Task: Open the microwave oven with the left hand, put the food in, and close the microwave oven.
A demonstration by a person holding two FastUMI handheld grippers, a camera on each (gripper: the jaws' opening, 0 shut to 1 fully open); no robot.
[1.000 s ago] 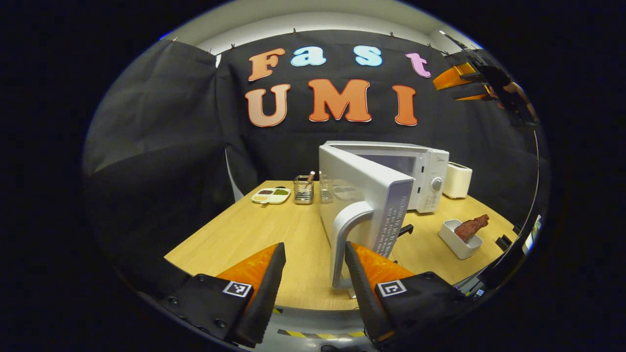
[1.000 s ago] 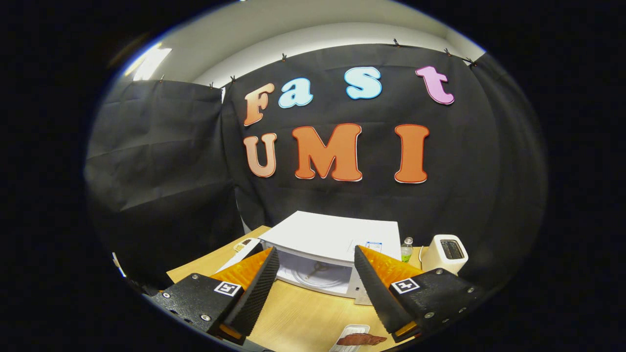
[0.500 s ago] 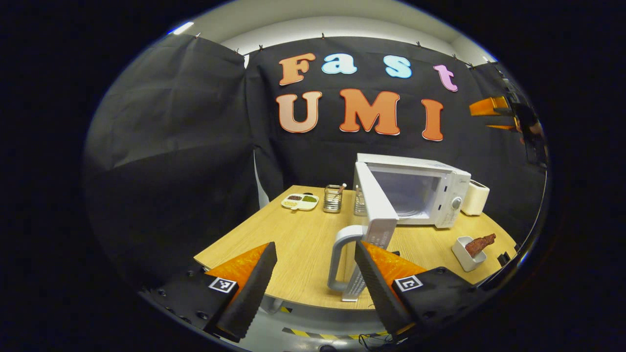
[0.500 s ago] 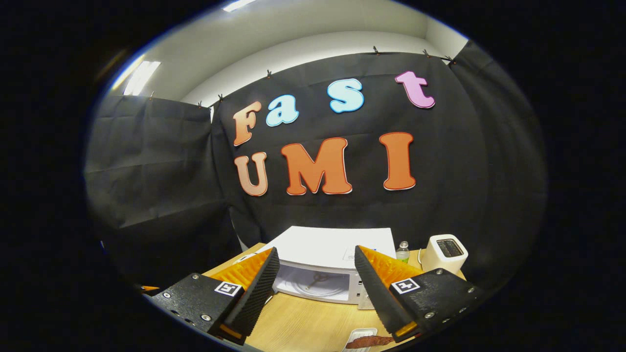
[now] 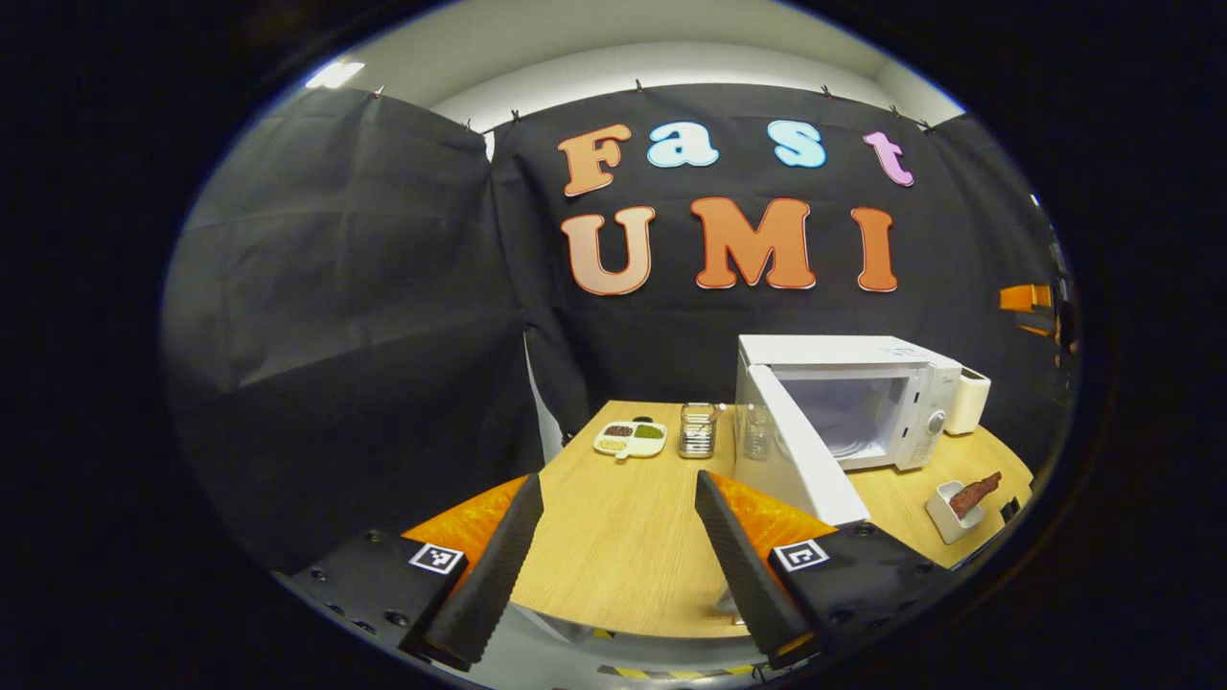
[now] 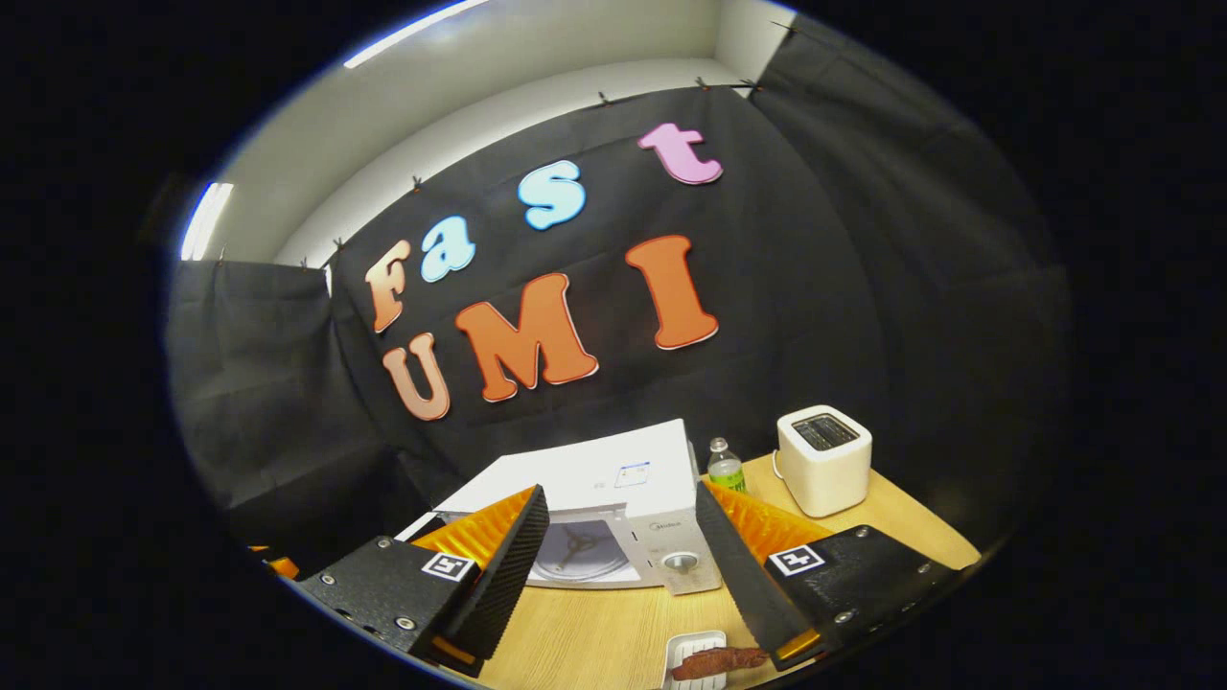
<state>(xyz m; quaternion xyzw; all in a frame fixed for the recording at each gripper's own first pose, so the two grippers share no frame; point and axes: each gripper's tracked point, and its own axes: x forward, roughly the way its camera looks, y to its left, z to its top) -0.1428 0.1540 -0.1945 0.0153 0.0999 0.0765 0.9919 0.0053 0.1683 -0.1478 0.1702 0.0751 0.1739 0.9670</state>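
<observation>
The white microwave [image 5: 901, 369] stands at the back right of the wooden table, its door [image 5: 805, 465] swung wide open toward me and its cavity showing. The food, a reddish-brown strip in a small white dish [image 5: 954, 500], sits on the table to the right of the door. My left gripper [image 5: 613, 556] is open and empty, back near the table's front edge, left of the door. My right gripper [image 6: 618, 565] is open and empty, high above the microwave [image 6: 613, 489], looking down at its turntable [image 6: 575, 556] and the food dish [image 6: 709, 659]. The right gripper's orange fingers [image 5: 1028, 299] show far right.
A sectioned plate [image 5: 630, 438], a metal mesh holder [image 5: 698, 429] and a clear glass [image 5: 757, 431] stand left of the microwave. A white toaster [image 6: 822, 458] and a small bottle [image 6: 726, 467] stand to its right. The table's front edge [image 5: 613, 628] is just below my left fingers.
My left gripper has drawn back and away from the door handle, leaving the door wide open. The right gripper has tilted and shifted, keeping above the microwave.
</observation>
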